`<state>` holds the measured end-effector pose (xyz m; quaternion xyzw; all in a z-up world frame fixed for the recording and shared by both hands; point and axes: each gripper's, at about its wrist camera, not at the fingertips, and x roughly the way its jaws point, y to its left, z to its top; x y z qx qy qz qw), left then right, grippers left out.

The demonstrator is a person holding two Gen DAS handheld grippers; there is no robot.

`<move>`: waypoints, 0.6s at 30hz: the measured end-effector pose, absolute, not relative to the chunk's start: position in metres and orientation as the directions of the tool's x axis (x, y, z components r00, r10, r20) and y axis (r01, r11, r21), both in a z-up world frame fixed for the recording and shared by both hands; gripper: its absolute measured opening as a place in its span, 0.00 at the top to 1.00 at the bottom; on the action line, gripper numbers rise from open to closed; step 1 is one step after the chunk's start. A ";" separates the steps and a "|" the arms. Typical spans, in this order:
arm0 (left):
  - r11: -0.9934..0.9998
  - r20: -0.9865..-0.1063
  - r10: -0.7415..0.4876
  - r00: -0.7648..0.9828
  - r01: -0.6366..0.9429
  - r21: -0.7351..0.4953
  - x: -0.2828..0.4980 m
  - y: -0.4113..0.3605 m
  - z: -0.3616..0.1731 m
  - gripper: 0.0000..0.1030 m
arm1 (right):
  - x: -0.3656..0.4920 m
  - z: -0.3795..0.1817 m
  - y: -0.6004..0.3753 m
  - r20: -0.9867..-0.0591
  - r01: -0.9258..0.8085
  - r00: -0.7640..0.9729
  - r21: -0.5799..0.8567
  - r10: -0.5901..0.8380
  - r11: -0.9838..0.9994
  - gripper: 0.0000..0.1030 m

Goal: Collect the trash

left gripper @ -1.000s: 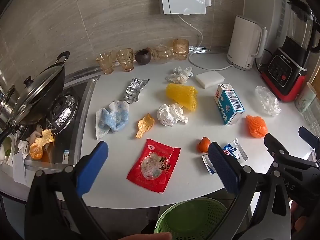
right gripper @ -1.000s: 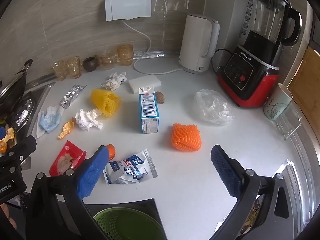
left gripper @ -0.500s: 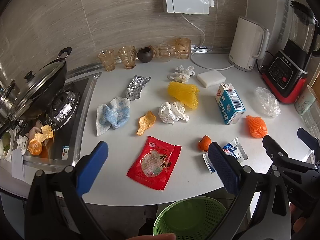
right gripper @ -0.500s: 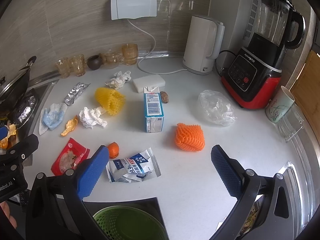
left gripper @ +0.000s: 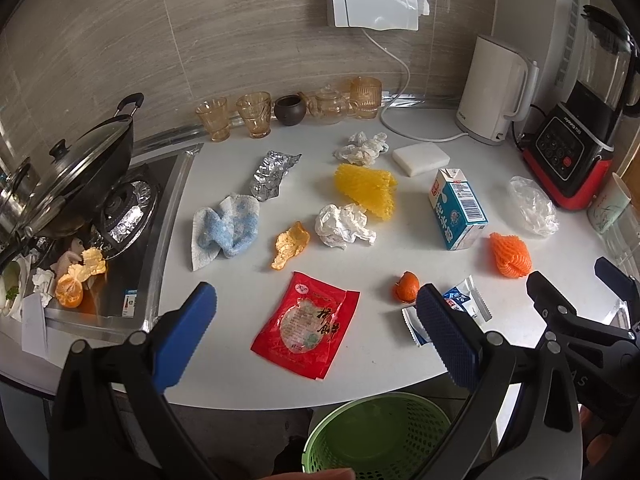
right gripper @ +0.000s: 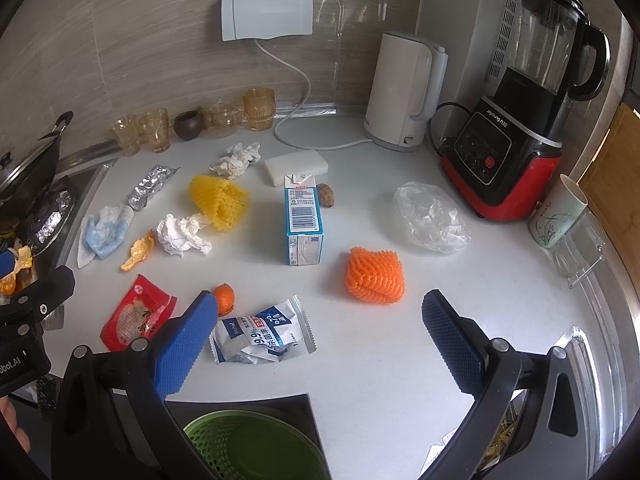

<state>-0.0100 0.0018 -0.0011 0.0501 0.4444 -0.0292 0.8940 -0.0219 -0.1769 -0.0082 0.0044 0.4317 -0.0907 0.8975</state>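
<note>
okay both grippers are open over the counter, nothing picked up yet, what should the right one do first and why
Probably lower the right gripper onto the white and blue wrapper. It lies nearest between the open fingers, at the counter's front edge just above the green bin, so it looks like the shortest pick and drop.

Trash lies scattered, pieces apart, on the white counter [left gripper: 376, 364]. Near edge: flat red packet [left gripper: 307, 324], orange peel [left gripper: 406, 287], crumpled blue-white wrapper [right gripper: 264, 332] just beside it. Middle: blue milk carton [right gripper: 304, 220], upright, top torn open; orange foam net [right gripper: 374, 276]; yellow foam net [left gripper: 368, 190]; white paper ball [left gripper: 344, 226]; peel strip [left gripper: 291, 244]; blue-white towel [left gripper: 226, 230]. Farther back: crushed foil [left gripper: 272, 174], crumpled tissue [left gripper: 362, 150], clear bag [right gripper: 432, 218]. Green basket [left gripper: 376, 436] stands below the counter edge.
</note>
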 end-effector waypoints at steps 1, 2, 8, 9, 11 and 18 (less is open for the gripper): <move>0.993 -0.797 -0.007 0.603 0.097 0.064 -0.010 0.001 -0.001 0.07 | -0.022 -0.008 -0.177 -0.776 0.168 0.610 -0.071 -0.160 0.983 0.02; 0.993 -0.797 -0.007 0.604 0.097 0.065 -0.009 0.001 0.000 0.07 | -0.022 -0.008 -0.177 -0.775 0.169 0.610 -0.072 -0.162 0.983 0.02; 0.993 -0.799 -0.007 0.602 0.099 0.065 -0.006 -0.004 0.001 0.07 | -0.023 -0.008 -0.178 -0.776 0.171 0.609 -0.072 -0.163 0.983 0.02; 0.993 -0.799 -0.008 0.601 0.099 0.065 -0.005 -0.005 0.001 0.07 | -0.023 -0.008 -0.178 -0.776 0.170 0.609 -0.072 -0.162 0.983 0.02; 0.993 -0.801 -0.008 0.599 0.101 0.065 -0.003 -0.008 0.001 0.07 | -0.023 -0.009 -0.178 -0.777 0.168 0.609 -0.070 -0.160 0.983 0.02; 0.993 -0.800 -0.008 0.600 0.101 0.066 -0.011 -0.003 -0.006 0.07 | -0.020 -0.013 -0.179 -0.785 0.166 0.600 -0.068 -0.155 0.984 0.02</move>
